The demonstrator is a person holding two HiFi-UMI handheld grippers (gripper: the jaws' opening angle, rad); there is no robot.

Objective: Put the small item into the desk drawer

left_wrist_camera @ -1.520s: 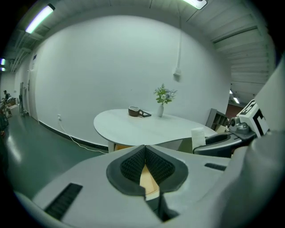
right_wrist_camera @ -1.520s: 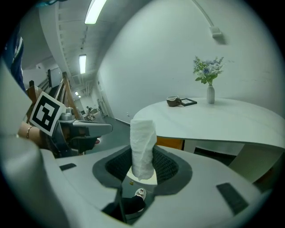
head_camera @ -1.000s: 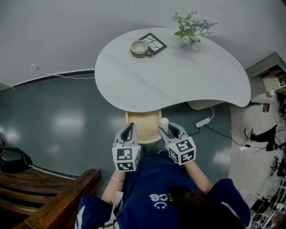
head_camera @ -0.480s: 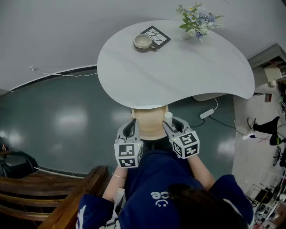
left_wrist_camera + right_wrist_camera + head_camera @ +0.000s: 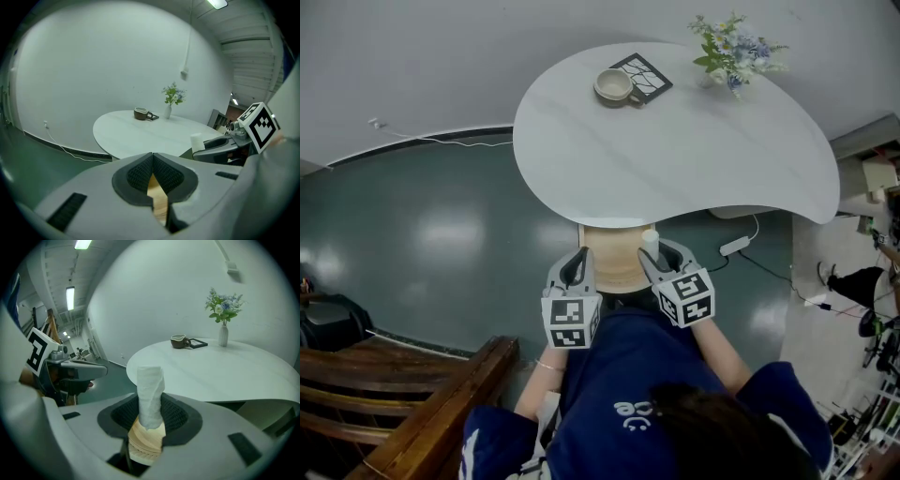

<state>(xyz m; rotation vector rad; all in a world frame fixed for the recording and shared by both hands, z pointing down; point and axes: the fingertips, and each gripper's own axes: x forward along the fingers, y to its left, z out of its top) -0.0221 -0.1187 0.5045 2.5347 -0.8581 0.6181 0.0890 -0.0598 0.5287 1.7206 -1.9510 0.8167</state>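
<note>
Dark green floor, white wall. White rounded tabletop (image 5: 675, 141) carries mug (image 5: 614, 85), dark patterned mat (image 5: 642, 73) just beside it, vase of flowers (image 5: 733, 56) at far right. Light wooden drawer (image 5: 614, 262) juts from under tabletop's near edge. I have my right tongs (image 5: 654, 251) clamped on small white item (image 5: 150, 394), which stands upright between pads, over drawer's right side. My left tongs (image 5: 577, 258) pressed together, nothing between them, just left of right tongs, over drawer's left side.
</note>
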